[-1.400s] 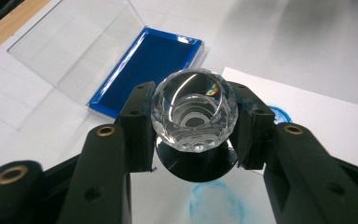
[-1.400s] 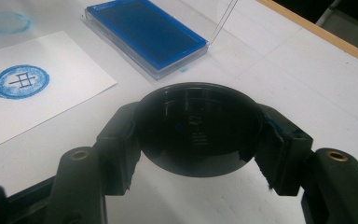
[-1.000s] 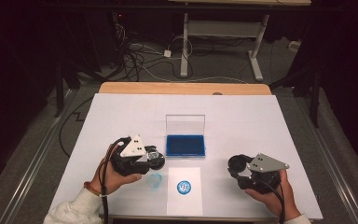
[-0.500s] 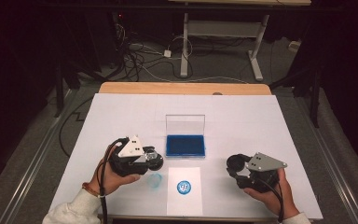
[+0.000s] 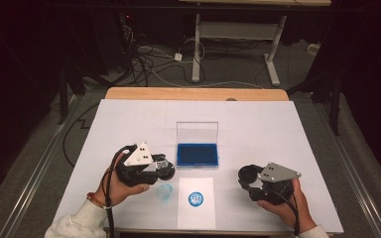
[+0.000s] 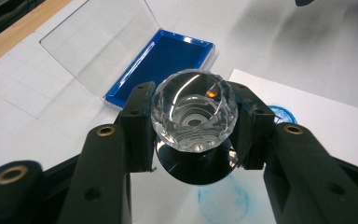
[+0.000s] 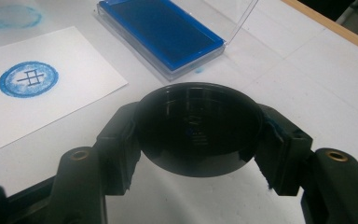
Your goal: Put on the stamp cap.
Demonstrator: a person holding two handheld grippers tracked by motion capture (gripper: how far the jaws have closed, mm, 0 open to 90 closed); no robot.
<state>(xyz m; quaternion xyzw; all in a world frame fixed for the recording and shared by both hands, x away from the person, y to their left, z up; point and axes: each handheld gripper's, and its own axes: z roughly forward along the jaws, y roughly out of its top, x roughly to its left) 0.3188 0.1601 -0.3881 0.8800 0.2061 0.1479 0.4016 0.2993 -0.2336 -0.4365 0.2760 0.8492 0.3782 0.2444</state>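
While clamped in the left gripper (image 6: 193,140) at frame centre, crystal-topped stamp (image 6: 193,109) risks smudging the paper (image 5: 196,203); right gripper (image 7: 198,140) clenched on black cap (image 7: 198,128), could slip.

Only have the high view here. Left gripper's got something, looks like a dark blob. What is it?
Observer: Left gripper is shut on a stamp with a clear faceted knob and a round black base.
Operator: And the right one?
Observer: Right gripper is shut on a round black cap, clamped at its sides.
Operator: The print on the paper, readable?
Observer: On the paper, the blue print is a ring around a grid-like mark of crossed lines.
Operator: Ink pad clean?
Observer: A small blue spot sits on the table beside the ink pad.
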